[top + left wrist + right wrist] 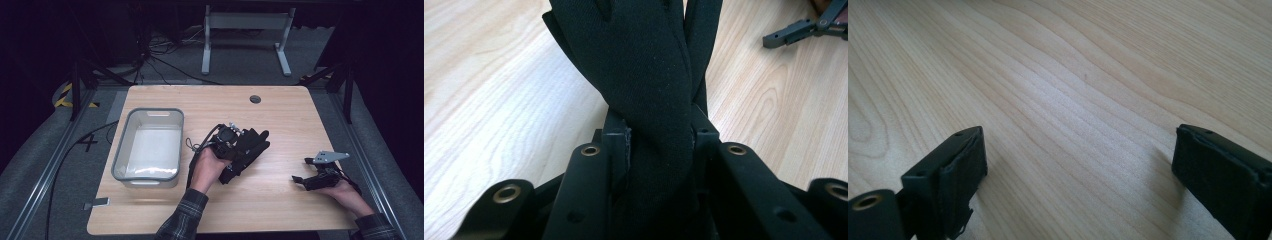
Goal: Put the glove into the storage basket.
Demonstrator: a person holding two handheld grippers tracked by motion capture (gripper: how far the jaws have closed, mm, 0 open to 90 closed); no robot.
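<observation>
- While left gripper (pixel 239 150) sits mid-table, jaws pinch black glove (pixel 644 75), its fingers fanning toward 1 o'clock.
- Right gripper (pixel 302 170) at table's 4 o'clock, jaws spread wide over bare wood.
- Clear bin (pixel 148 146) at 9 o'clock, well apart from glove.

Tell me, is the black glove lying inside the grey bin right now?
No, the black glove is clamped in the left gripper over the table, right of the grey bin.
</observation>
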